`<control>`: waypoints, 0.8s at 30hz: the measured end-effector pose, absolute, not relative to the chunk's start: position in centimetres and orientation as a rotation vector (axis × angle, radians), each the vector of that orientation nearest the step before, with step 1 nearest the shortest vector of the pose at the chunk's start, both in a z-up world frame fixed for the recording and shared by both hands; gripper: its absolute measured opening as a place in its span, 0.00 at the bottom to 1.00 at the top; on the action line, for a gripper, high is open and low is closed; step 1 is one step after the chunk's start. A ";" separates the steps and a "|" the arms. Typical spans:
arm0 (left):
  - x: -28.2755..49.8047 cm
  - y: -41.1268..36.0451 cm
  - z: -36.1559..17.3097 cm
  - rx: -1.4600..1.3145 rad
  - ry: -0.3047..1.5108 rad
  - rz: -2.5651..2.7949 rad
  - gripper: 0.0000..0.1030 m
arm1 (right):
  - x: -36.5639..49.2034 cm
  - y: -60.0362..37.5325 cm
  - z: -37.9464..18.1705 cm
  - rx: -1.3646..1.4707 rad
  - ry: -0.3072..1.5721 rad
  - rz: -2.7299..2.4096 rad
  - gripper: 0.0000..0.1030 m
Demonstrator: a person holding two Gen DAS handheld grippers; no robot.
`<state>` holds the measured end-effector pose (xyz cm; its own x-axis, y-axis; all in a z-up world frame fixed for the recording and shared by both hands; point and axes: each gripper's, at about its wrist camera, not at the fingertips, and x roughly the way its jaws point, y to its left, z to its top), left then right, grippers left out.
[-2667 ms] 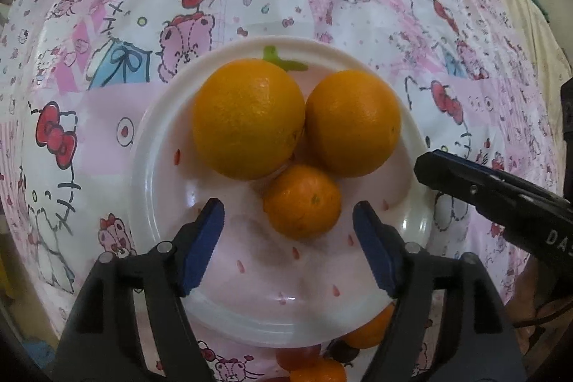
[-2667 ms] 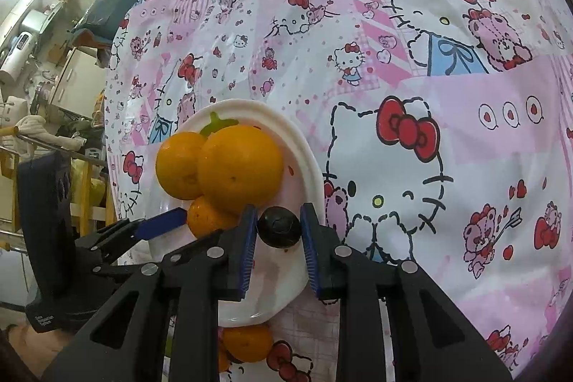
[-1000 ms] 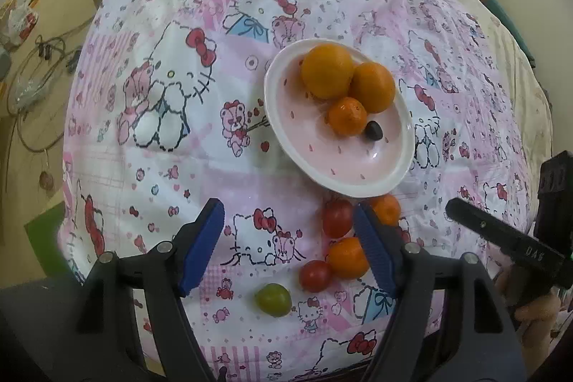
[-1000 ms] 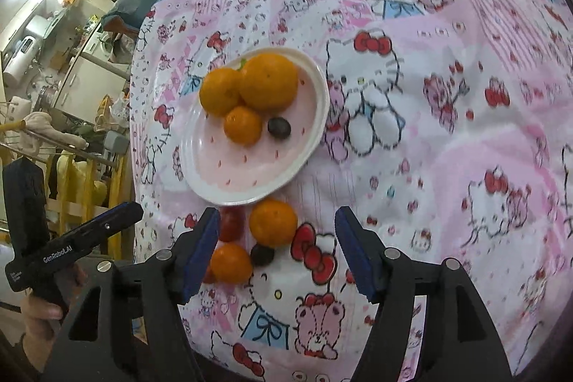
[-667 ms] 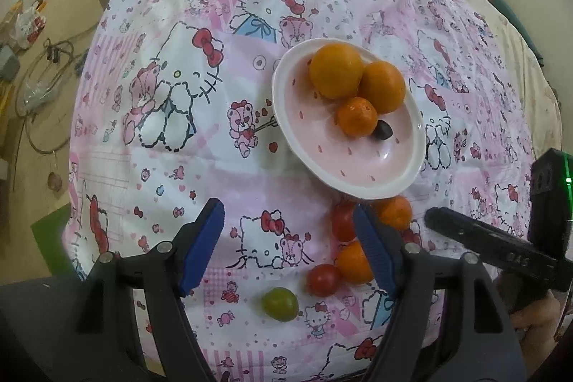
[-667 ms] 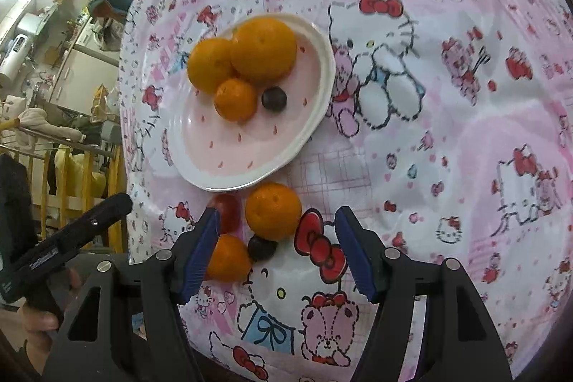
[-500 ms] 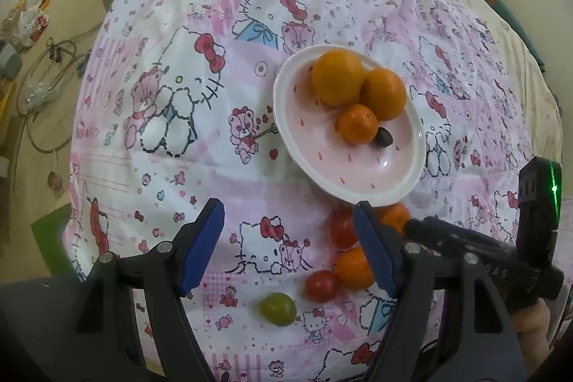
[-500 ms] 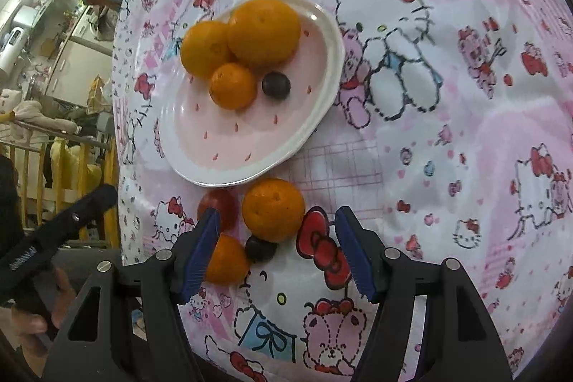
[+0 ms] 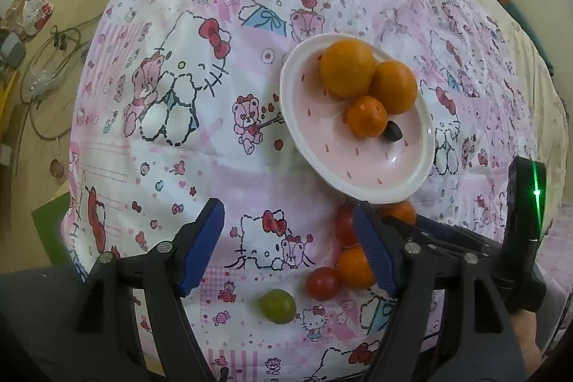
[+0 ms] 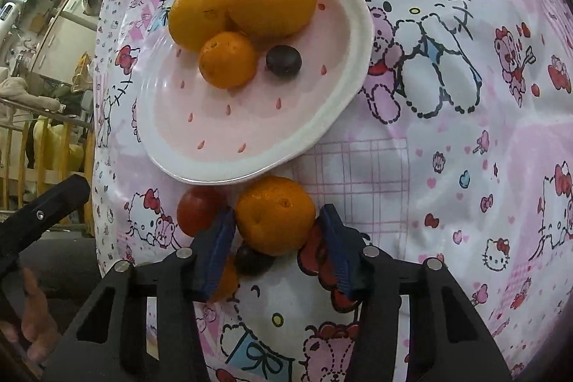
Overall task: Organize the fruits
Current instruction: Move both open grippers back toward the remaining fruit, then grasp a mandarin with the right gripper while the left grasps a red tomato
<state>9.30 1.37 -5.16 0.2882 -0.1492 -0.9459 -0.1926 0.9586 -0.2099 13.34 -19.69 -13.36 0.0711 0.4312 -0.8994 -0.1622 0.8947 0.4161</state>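
Fingers of the right gripper have just been closing around the loose mandarin sitting on the bedspread just below the plate, pads look about touching its sides. Left gripper hangs wide apart, nothing in it. Risk I'd guess: a dark grape and tomato crowd it (easy to nudge or pinch). Mandarin's basically round, no real long axis; can't tell where its stem end points.
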 end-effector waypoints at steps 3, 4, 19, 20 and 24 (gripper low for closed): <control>9.4 1.1 -5.4 -0.300 1.291 0.028 0.69 | 13.2 -19.5 -13.1 0.208 1.428 0.465 0.44; 9.4 1.0 -5.5 -0.297 1.293 0.027 0.69 | 13.2 -19.5 -13.1 0.209 1.426 0.468 0.44; 9.7 -1.8 -8.0 -0.205 1.368 -0.005 0.69 | 12.6 -24.1 -10.4 0.383 1.353 0.460 0.44; 9.8 -2.3 -8.3 -0.195 1.377 -0.014 0.69 | 12.6 -24.6 -10.2 0.394 1.345 0.454 0.44; 10.3 -4.9 -9.3 -0.151 1.406 -0.060 0.69 | 12.6 -26.2 -9.7 0.433 1.325 0.436 0.44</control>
